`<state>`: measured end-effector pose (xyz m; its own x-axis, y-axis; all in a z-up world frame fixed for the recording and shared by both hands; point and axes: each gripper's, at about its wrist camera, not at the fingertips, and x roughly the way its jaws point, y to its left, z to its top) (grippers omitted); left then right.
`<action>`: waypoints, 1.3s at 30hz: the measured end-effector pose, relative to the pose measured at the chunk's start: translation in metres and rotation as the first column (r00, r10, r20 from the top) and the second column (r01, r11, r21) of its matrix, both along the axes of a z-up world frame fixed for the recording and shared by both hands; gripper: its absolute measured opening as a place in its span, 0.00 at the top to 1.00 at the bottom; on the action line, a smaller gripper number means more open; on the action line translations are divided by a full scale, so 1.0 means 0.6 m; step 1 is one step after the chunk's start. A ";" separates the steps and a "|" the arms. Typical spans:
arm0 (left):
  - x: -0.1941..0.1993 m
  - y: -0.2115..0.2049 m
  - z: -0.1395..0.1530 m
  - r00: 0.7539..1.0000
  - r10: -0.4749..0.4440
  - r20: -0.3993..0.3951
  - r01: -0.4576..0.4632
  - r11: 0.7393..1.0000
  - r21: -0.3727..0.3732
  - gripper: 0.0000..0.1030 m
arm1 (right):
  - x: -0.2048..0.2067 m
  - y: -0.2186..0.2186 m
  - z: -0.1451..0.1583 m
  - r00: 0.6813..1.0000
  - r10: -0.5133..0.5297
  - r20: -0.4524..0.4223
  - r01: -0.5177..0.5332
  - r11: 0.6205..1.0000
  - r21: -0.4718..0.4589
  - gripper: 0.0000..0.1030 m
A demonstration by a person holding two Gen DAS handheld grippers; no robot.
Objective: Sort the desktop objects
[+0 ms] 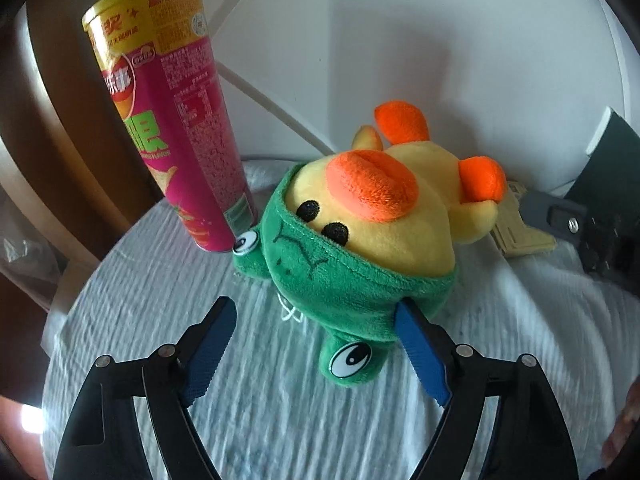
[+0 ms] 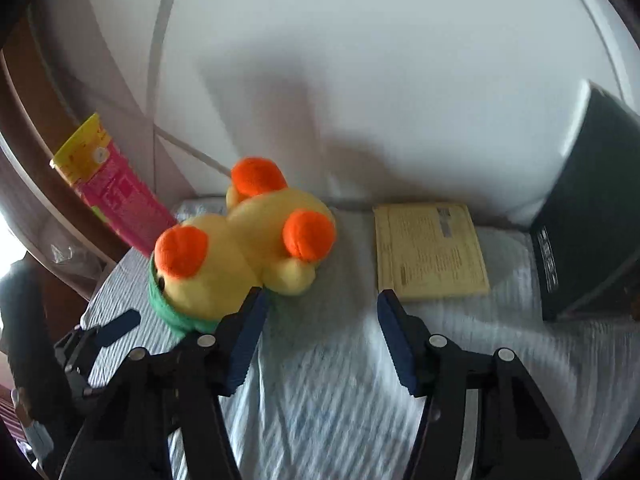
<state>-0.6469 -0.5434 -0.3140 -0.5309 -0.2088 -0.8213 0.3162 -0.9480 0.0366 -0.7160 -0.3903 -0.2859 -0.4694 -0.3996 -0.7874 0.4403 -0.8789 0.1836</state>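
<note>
A yellow plush duck with an orange beak and feet lies on its back on the white cloth, its head in a green frog hood. My left gripper stands open at the hood. Its right finger touches the hood's edge and its left finger is clear of it. A pink and yellow chips can stands upright just left of the duck. In the right wrist view my right gripper is open over bare cloth, between the duck and a yellow booklet.
A dark green box leans against the white wall at the right. The chips can stands by the brown wooden frame on the left. A blue finger of the left gripper shows at the lower left. The cloth's edge drops off at the left.
</note>
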 end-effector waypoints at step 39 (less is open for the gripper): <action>-0.045 0.012 -0.056 0.995 -0.088 0.046 0.090 0.995 -0.053 0.15 | -0.116 -0.072 -0.093 0.955 0.044 0.293 0.004 0.987 -0.162 0.00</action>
<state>-0.6742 -0.5359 -0.3473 -0.5136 -0.2074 -0.8326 0.2277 -0.9685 0.1008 -0.7858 -0.4333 -0.3414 -0.2166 -0.5381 -0.8145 0.3624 -0.8191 0.4448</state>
